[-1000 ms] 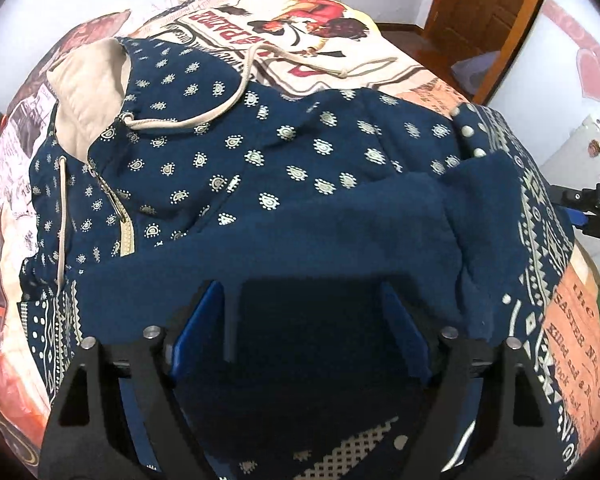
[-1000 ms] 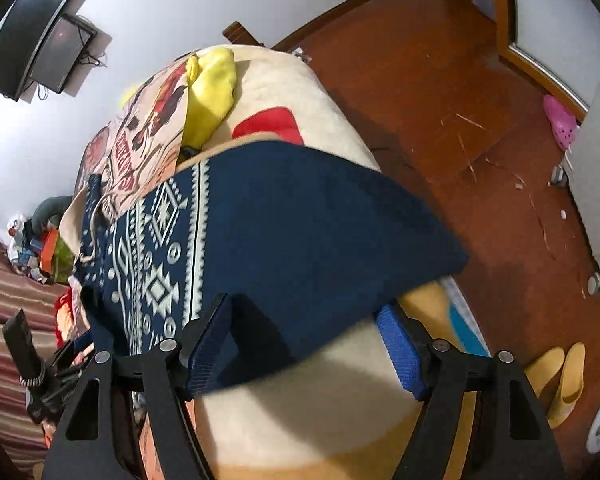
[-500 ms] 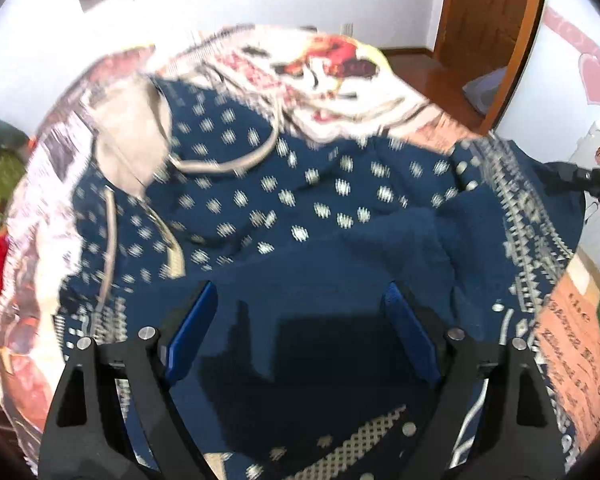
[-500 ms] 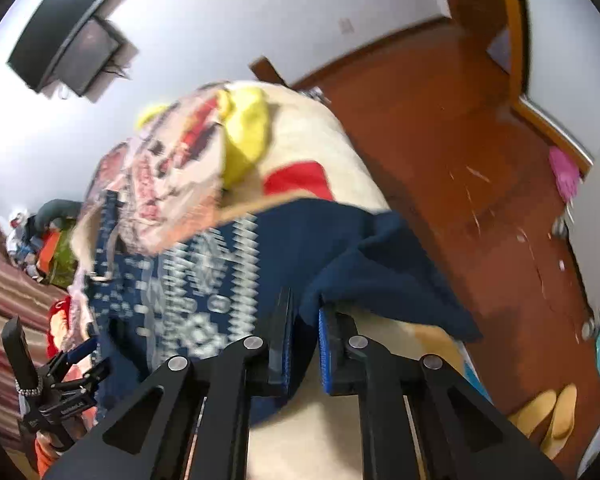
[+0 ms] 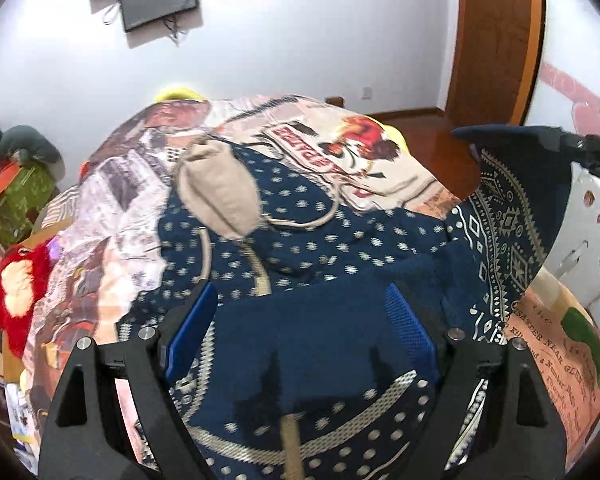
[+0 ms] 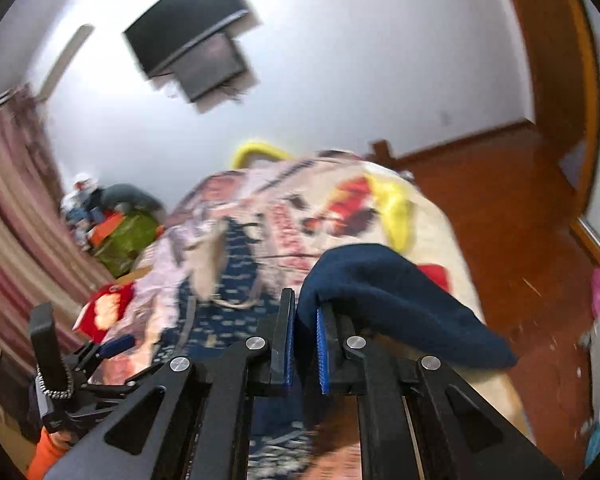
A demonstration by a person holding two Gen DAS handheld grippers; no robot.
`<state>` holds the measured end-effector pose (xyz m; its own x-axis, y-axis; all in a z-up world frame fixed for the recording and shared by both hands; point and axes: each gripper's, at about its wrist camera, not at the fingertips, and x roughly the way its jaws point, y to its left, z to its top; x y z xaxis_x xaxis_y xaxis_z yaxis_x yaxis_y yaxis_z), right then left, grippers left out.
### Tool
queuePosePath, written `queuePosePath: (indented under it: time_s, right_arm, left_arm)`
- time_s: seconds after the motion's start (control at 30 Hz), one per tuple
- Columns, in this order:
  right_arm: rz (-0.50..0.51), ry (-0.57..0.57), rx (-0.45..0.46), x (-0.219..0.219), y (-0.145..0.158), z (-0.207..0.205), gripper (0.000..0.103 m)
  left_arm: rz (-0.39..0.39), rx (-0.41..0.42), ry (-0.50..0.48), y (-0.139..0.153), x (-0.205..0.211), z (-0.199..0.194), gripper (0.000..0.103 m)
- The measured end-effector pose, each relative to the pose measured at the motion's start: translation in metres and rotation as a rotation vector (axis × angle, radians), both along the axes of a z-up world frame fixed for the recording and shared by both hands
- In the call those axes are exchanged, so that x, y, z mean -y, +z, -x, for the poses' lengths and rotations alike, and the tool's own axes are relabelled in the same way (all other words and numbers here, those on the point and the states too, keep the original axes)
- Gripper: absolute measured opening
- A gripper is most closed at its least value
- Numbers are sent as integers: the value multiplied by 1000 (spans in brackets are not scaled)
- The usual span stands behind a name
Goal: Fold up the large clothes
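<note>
Navy hoodie (image 6: 384, 280) pinched in right hand-held gripper (image 6: 303, 344), draping rightward.

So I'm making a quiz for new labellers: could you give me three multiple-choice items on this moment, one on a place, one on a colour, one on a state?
1. Where does the hoodie lie?
A floor
B bed
C chair

2. What colour is its hood lining?
A beige
B red
C green

3. How is the right claw?
A wide open
B shut on nothing
C shut on the hoodie's sleeve

Key: B, it is spread over the printed bedspread; A, the lining is pale tan; C, its blue pads pinch the navy sleeve, while the left claw is open.
</note>
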<state>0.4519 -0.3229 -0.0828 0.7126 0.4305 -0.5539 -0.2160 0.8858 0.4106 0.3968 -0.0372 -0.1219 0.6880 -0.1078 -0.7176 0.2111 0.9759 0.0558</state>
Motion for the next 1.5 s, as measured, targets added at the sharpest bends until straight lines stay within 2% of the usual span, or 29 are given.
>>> queuePosePath:
  time_s: [0.17, 0.3, 0.5, 0.6, 0.67, 0.7, 0.73, 0.77, 0.8, 0.9, 1.03, 1.1, 1.23, 1.37, 1.5]
  right_arm:
    - [33, 110, -6, -67, -6, 3, 7]
    - [81, 193, -59, -120, -31, 3, 7]
    - [158, 272, -257, -177, -87, -12, 8]
    - [208, 298, -351, -186, -112, -13, 8]
    - [252, 335, -429, -192, -128, -14, 15]
    - [258, 351, -455, -191, -131, -12, 29]
    - [256, 367, -478, -191, -135, -10, 47]
    - [248, 374, -485, -190, -136, -7, 56]
    - [244, 375, -476, -188, -135, -3, 65]
    - [267, 383, -417, -179, -121, 8, 65]
    - [269, 328, -316, -146, -88, 16, 65]
    - [281, 264, -240, -116, -69, 22, 66]
    - [325, 129, -134, -63, -45, 31, 75]
    - [375, 4, -74, -8, -33, 41, 76]
    - [362, -81, -74, 40, -34, 49, 78]
  left_arm:
    - [14, 26, 50, 6, -38, 21, 87]
    - [28, 8, 100, 0, -71, 32, 87]
    - [43, -45, 166, -19, -114, 43, 87]
    - [37, -52, 175, -25, -120, 47, 87]
    - [38, -55, 178, -27, -121, 48, 87]
    - [41, -56, 176, -27, -120, 48, 87]
    - [43, -55, 174, -26, -119, 49, 87]
    - [43, -52, 169, -25, -116, 48, 87]
    - [42, -50, 164, -24, -114, 47, 87]
    - [27, -35, 132, -17, -97, 44, 87]
    - [3, 10, 68, 0, -64, 39, 87]
    - [-4, 30, 31, 7, -46, 34, 87]
    - [-15, 47, -64, 14, 7, 16, 87]
    - [-28, -7, -181, 0, 64, -6, 87]
    - [-54, -123, -276, -30, 125, -29, 87]
